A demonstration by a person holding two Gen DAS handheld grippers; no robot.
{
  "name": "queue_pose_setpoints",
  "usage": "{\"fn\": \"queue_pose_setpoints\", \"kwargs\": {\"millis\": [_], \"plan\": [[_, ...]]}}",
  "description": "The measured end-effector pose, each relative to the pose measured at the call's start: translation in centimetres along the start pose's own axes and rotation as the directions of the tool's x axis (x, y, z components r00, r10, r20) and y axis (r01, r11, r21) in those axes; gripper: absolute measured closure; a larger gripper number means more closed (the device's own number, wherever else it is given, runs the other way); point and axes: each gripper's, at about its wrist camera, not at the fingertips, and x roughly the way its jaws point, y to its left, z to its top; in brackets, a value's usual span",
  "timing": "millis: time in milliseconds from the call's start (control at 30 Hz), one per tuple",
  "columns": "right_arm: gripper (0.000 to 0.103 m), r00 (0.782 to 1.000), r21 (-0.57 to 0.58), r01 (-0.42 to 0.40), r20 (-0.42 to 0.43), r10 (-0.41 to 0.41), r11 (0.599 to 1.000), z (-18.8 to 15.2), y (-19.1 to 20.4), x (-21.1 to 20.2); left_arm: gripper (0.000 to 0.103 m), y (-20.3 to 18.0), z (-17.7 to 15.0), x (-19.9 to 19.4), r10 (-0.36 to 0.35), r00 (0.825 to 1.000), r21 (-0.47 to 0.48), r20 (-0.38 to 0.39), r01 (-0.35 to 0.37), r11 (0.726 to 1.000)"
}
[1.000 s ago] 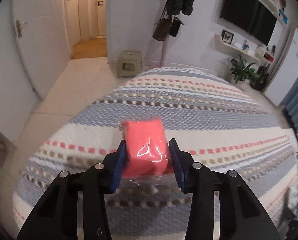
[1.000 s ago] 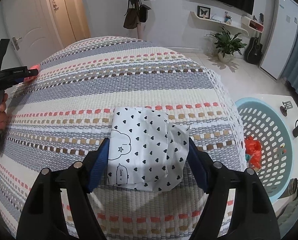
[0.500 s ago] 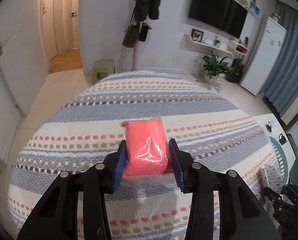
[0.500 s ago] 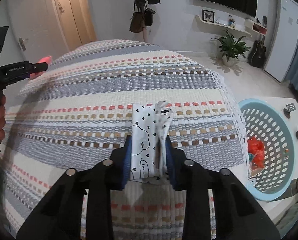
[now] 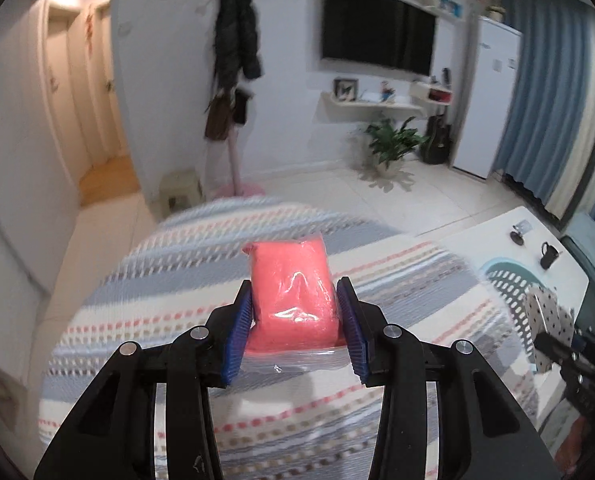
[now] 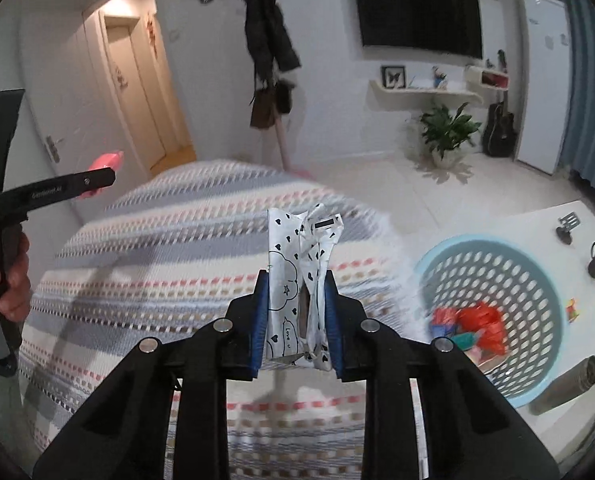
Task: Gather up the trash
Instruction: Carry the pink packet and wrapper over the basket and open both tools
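- Left hand-held gripper (image 5: 295, 322): clamped on pink packet (image 5: 293, 292) in clear wrap, held above the striped bed (image 5: 417, 276), centre frame in left wrist view. Same packet visible upper left of right wrist view, poking past the tool tip.
- Right hand-held gripper (image 6: 295, 316): jaws closing, pads already pressing on heart-print white wrapper (image 6: 297, 280), crumpled and squeezed narrow, standing upright between the pads, clear of the bed.
- Blue laundry-style basket (image 6: 545, 280) at right edge of right wrist view, on white table (image 6: 537, 220) beside the bed. Holds red and teal scraps (image 6: 473, 324) at the bottom, so probably some trash collected already.
- Bed surface in both views: no other loose trash spotted; blur and the tools hide part of it, so not certain.
- Progress estimate: pick-up of both items done, drop-off not yet done. Late stage if these are the last two pieces.
- Left to do: carry both to the basket, release over the opening. Wrapper nearer to the basket than the packet, so likely first in.
- Risk: light wrapper may cling to a pad on release.
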Motion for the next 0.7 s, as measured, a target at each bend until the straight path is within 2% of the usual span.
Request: {"fn": "queue_pose_setpoints", "kwargs": {"millis": [133,333,500,600,700], "plan": [[0.080,0.996,0.031,0.059,0.061,-0.061,0.998,0.9,-2.8,-2.3,0.063,-4.6,1.6,-1.9,-0.054,0.997,0.056,0.063,0.050,0.997],[0.080,0.987,0.146,0.114,0.097,-0.129,0.983,1.7,-8.0,-4.9,0.063,-11.6,2.8,-1.7,-0.138,0.987,0.127,0.076,0.128,0.984],[0.080,0.982,0.232,0.152,0.074,-0.173,0.961,1.7,-12.9,-5.7,0.063,-17.1,2.3,0.2,-0.221,0.975,0.181,0.036,0.211,0.961],[0.080,0.981,0.277,0.174,0.030,-0.189,0.945,1.1,-15.5,-5.1,0.063,-20.1,1.6,2.2,-0.275,0.961,0.189,-0.012,0.272,0.943],[0.080,0.979,0.311,0.201,-0.023,-0.204,0.929,0.1,-18.0,-3.8,0.063,-22.8,0.7,4.6,-0.333,0.940,0.177,-0.070,0.340,0.924]]}}
